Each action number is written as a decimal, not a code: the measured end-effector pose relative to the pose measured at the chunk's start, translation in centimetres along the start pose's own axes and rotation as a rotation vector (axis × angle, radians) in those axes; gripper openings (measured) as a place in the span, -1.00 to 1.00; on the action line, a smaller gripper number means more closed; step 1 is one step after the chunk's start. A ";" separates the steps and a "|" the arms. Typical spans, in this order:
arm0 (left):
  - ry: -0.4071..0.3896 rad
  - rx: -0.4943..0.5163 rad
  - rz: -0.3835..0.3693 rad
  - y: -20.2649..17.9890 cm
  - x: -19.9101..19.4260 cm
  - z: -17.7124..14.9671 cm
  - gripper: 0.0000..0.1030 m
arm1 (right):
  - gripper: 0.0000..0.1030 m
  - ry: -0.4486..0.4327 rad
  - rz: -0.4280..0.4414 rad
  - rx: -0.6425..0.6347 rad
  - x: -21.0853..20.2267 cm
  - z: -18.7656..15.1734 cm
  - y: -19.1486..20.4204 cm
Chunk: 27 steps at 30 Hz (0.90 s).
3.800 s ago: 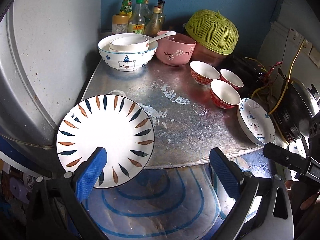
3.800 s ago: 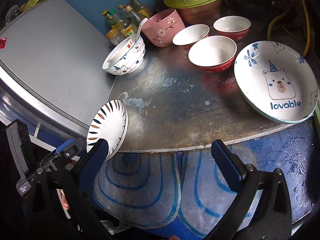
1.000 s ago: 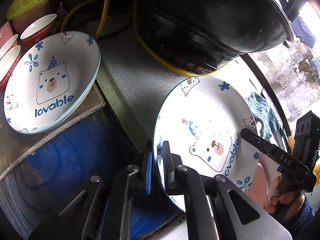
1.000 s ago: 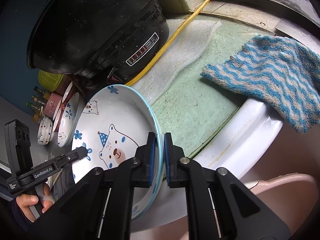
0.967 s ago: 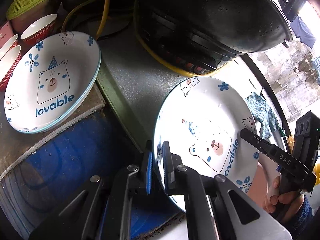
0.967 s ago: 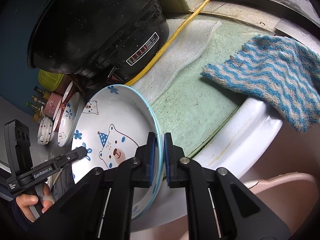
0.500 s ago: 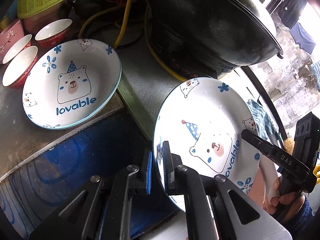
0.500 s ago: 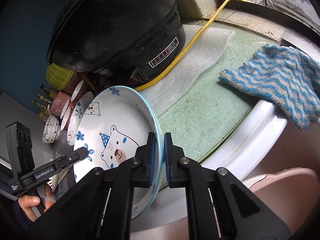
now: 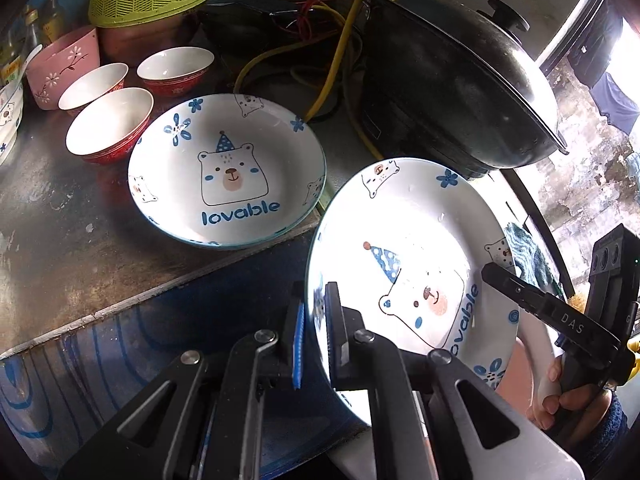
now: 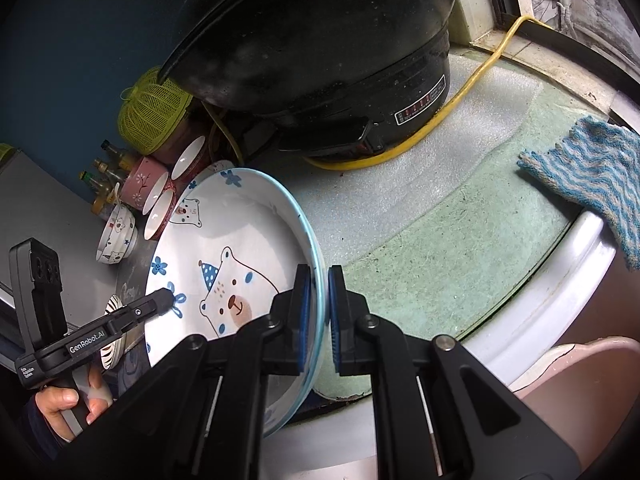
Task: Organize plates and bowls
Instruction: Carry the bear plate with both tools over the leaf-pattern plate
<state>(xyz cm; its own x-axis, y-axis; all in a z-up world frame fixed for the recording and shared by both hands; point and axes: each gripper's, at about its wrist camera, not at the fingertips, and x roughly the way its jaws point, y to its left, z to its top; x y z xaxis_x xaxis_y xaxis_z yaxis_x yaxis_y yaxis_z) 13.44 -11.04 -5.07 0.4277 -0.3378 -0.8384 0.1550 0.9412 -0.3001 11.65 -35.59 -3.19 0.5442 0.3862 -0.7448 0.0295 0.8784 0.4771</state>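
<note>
Left wrist view: left gripper clamped on the near rim of a bear plate, held tilted off the counter. A second bear plate rests on the metal counter, beside three red bowls.

Right wrist view: right gripper pinches the same plate's opposite rim; black cooker behind, striped cloth on the sink edge.
</note>
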 end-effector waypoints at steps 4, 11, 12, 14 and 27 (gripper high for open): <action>-0.017 -0.029 0.015 2.2 -1.2 -0.2 -0.87 | -0.81 0.012 0.016 -0.031 0.8 -0.3 2.3; -0.045 -0.083 0.043 6.3 -3.4 -0.6 -0.87 | -0.81 0.038 0.046 -0.086 2.6 -0.7 6.4; -0.049 -0.090 0.048 7.1 -3.9 -0.6 -0.87 | -0.81 0.043 0.050 -0.093 2.9 -0.7 7.0; -0.057 -0.104 0.055 8.4 -4.5 -0.7 -0.87 | -0.81 0.050 0.058 -0.106 3.5 -0.9 8.1; -0.097 -0.199 0.104 15.7 -8.1 -2.0 -0.87 | -0.81 0.104 0.105 -0.192 7.5 -2.2 15.2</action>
<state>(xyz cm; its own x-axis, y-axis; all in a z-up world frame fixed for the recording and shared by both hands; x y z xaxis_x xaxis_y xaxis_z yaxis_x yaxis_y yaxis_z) 10.65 6.49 -3.91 0.5175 -0.2282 -0.8247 -0.0687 0.9496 -0.3058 14.33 -18.66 -2.58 0.4460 0.4963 -0.7449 -0.1881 0.8656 0.4641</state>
